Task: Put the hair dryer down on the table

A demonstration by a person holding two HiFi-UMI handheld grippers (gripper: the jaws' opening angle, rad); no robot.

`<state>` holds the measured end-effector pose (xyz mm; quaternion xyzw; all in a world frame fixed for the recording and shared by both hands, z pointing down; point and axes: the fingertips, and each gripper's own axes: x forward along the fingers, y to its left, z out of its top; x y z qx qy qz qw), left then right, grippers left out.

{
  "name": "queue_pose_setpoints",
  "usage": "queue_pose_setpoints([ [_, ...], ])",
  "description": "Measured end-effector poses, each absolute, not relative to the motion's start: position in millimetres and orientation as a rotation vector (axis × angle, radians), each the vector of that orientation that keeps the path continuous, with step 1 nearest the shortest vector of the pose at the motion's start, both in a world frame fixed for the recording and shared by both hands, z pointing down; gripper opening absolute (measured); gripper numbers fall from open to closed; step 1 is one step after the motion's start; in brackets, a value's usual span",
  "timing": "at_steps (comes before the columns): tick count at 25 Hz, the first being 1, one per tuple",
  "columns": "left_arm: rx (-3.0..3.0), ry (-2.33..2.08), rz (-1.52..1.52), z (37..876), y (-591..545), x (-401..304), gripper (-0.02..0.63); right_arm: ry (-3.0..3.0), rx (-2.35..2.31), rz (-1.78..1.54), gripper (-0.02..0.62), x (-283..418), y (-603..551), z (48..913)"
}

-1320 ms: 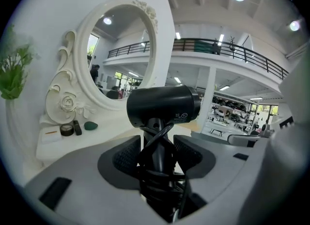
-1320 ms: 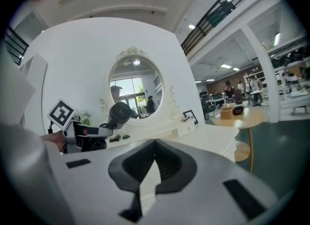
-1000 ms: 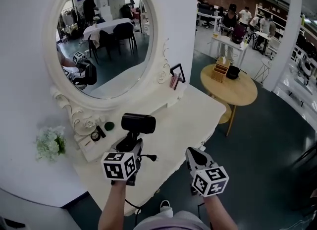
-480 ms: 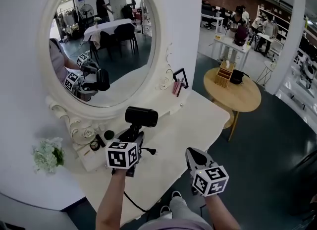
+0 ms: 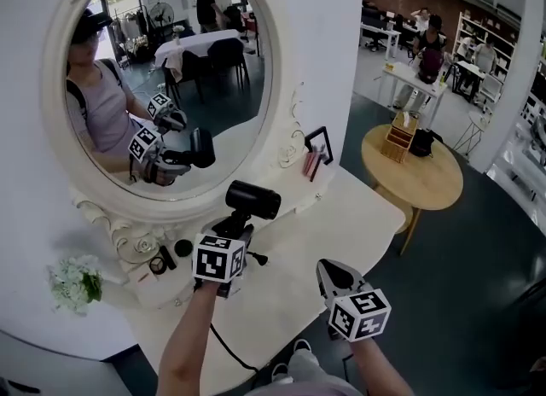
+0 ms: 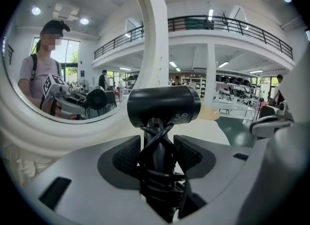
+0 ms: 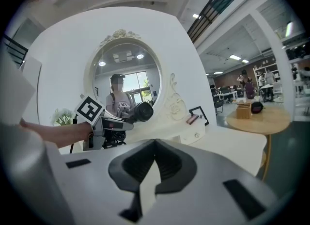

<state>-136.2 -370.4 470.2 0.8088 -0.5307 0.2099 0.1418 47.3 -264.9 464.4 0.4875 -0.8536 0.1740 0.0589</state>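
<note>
A black hair dryer [image 5: 252,200] is held upright above the white dressing table [image 5: 345,219], its barrel pointing right. My left gripper [image 5: 232,236] is shut on its handle, which has the cord wound round it. In the left gripper view the pads [image 6: 127,157] press both sides of the handle below the hair dryer's barrel [image 6: 163,105]. My right gripper [image 5: 333,273] hovers over the table's front edge, shut and empty. In the right gripper view its jaws [image 7: 155,144] meet at the tips, and the hair dryer [image 7: 143,111] shows at left in the left gripper [image 7: 104,127].
A big oval mirror [image 5: 162,87] in a carved white frame rises behind the table and reflects the person with both grippers. Small cosmetics [image 5: 166,253] and white flowers [image 5: 75,282] sit at left. A black frame [image 5: 320,142] stands at the back. A round wooden table [image 5: 422,177] is at right.
The left gripper has carried the hair dryer slightly up and towards the mirror. The view has shifted, so the person's reflection now fills the mirror. The right gripper has hardly moved.
</note>
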Motion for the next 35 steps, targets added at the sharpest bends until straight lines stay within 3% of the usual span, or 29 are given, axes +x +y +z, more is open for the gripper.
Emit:
queue_pose_setpoints([
  [35, 2.317, -1.291, 1.112, 534.5, -478.0, -90.3, 0.215, -2.533, 1.417, 0.703, 0.003, 76.9, -316.7, 508.6],
])
